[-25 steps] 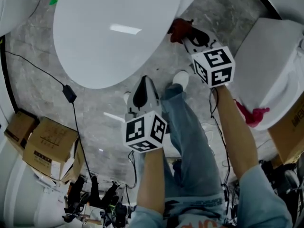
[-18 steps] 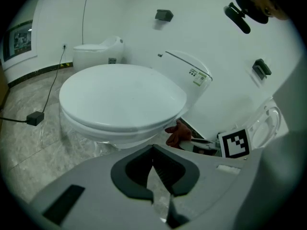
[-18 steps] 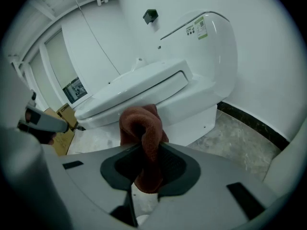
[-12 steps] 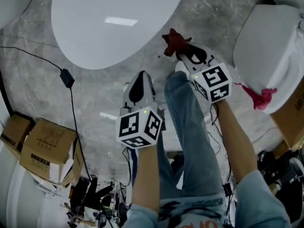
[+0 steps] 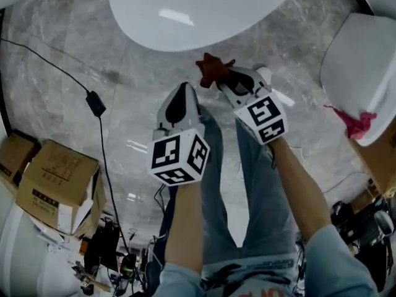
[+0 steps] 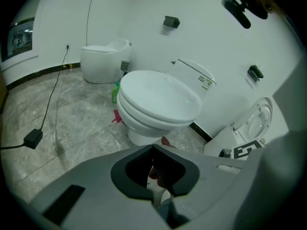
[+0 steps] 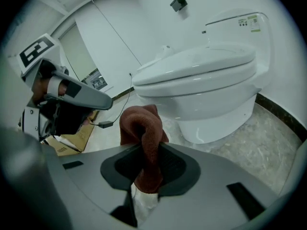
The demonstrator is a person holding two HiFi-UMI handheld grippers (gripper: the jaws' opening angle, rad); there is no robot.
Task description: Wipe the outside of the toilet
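Now right gripper [image 7: 146, 153]: clamping red cloth [image 7: 142, 128] between jaws
Left gripper [image 6: 153, 150]: jaws pressing together
Toilet [image 7: 211, 80]: sitting beyond cloth

You've got two grippers: left gripper [image 5: 183, 88], right gripper [image 5: 224, 79]. One dark red cloth [image 7: 144, 128] sits between the right jaws. Three toilets are ahead of the left jaws: near toilet [image 6: 158, 99], far toilet [image 6: 103, 61], open-lid toilet [image 6: 256, 121]. There are two cardboard boxes off left of the left jaws: big box [image 5: 59, 187], small box [image 5: 12, 156].
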